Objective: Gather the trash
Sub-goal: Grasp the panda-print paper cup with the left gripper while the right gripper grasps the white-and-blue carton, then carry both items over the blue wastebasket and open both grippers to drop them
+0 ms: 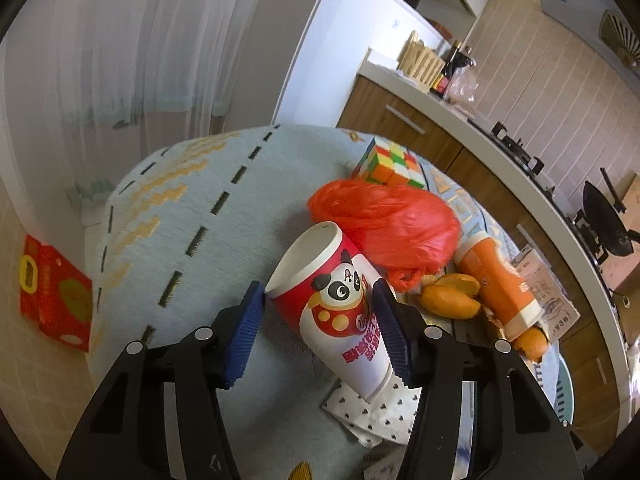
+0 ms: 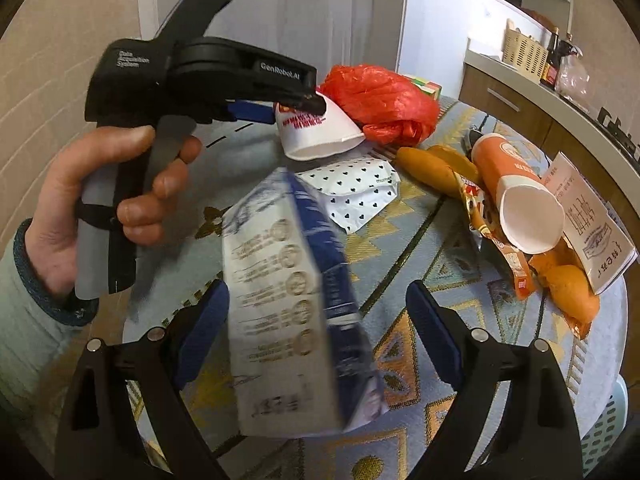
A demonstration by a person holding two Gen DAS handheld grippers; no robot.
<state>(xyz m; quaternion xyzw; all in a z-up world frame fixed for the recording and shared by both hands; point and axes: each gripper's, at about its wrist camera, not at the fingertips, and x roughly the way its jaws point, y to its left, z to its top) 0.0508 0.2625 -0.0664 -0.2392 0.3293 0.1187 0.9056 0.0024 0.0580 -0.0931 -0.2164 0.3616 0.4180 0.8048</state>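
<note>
Left gripper (image 1: 320,300) has its blue pads either side of the panda paper cup (image 1: 340,308); can't tell if they're actually squeezing it. The cup lies tilted, mouth toward 11 o'clock, touching the red plastic bag (image 1: 392,224) at 1 o'clock. Right gripper (image 2: 316,300) is spread wide around a blue-white carton (image 2: 288,300), pads apart from it. Orange cup (image 2: 516,192) lies at 2 o'clock on the patterned tablecloth (image 2: 420,240).

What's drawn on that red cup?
A cartoon panda on the red cup, clearest in the left wrist view.
</note>
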